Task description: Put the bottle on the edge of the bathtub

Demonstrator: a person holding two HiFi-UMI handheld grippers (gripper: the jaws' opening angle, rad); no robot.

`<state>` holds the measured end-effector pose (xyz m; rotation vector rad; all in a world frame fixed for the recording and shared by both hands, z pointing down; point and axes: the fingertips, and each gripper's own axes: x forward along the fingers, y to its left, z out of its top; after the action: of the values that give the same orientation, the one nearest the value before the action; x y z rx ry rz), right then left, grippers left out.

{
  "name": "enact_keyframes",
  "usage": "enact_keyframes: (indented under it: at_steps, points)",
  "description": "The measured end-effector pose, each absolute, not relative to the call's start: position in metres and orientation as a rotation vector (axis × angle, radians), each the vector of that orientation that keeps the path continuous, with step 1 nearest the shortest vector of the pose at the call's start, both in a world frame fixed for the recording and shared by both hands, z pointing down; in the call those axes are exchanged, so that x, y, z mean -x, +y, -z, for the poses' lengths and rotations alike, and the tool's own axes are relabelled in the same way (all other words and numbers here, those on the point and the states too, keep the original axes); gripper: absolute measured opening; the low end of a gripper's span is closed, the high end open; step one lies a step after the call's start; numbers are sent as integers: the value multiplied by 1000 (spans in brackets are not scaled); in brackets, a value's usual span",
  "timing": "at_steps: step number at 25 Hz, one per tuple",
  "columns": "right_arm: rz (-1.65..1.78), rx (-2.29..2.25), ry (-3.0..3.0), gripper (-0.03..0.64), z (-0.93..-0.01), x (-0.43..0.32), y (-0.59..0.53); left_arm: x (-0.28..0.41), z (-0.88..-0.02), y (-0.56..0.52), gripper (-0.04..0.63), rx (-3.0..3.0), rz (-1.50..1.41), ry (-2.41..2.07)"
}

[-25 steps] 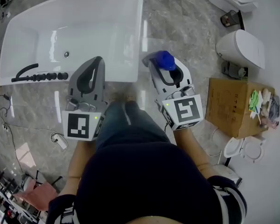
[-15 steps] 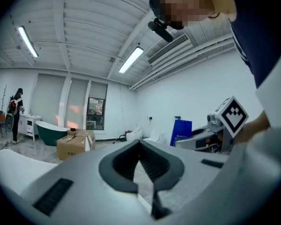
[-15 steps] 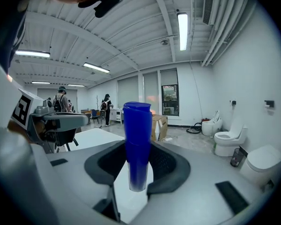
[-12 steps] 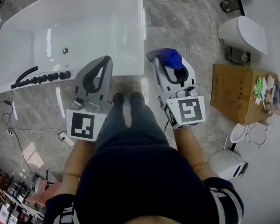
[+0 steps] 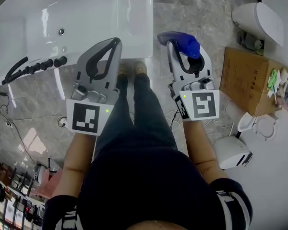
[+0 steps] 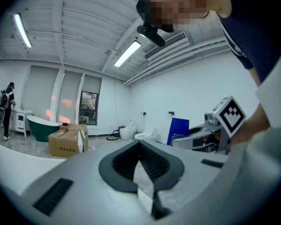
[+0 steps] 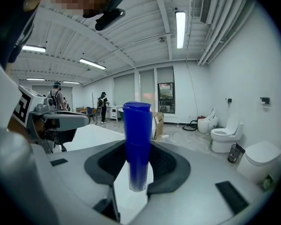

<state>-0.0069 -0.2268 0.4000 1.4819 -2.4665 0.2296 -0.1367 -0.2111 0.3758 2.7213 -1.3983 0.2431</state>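
Here, cylindrical blue bottle clamped in right hand-held gripper, left hand-held gripper closed, glossy bathtub

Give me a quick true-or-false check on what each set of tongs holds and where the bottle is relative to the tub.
The right tongs grip a blue bottle. True.
The bottle stands on the rim of the bathtub. False: it is held in the air, right of the bathtub.
The left tongs hold a sponge. False: they are shut and empty.
A cardboard box stands right of the right tongs. True.
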Motion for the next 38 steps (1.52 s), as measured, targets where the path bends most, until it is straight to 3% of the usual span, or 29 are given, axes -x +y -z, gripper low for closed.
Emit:
enact_keyframes:
  at_steps: [38]
  points:
    - [-377,-1328,-2387,160,-612,19,-209,118,-529,-223,2,-2527,-353,-1327]
